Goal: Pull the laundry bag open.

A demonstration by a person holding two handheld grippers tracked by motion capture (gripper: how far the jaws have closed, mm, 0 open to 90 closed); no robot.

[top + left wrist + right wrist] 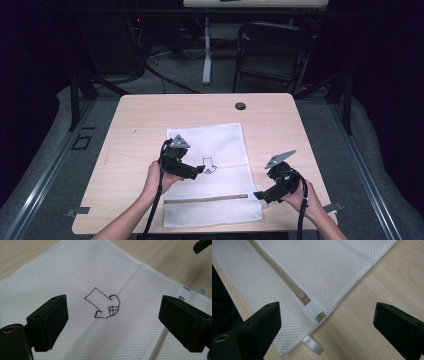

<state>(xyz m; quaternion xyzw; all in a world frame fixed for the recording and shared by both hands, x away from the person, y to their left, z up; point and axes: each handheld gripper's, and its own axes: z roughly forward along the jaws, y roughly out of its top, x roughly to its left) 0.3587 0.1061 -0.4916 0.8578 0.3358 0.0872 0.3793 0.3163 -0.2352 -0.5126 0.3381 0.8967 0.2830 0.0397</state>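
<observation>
A white mesh bag [220, 142] lies flat on the wooden table [145, 115]. A tan zipper [205, 199] runs along its near end, and a dark stitched figure [209, 165] marks its middle. My left gripper [200, 171] hovers over that figure [102, 306], open, with nothing between its jaws [112, 315]. My right gripper [259, 195] is at the bag's near right corner, open wide [327, 320]. The zipper's slider [305, 299] and a white tab lie on the mesh between and beyond its jaws, untouched.
A black round grommet [240, 106] sits in the table's far edge. A dark chair [272, 50] and a white stand [206, 50] are on the floor beyond. A white loop tag [313, 345] sticks out at the bag's corner.
</observation>
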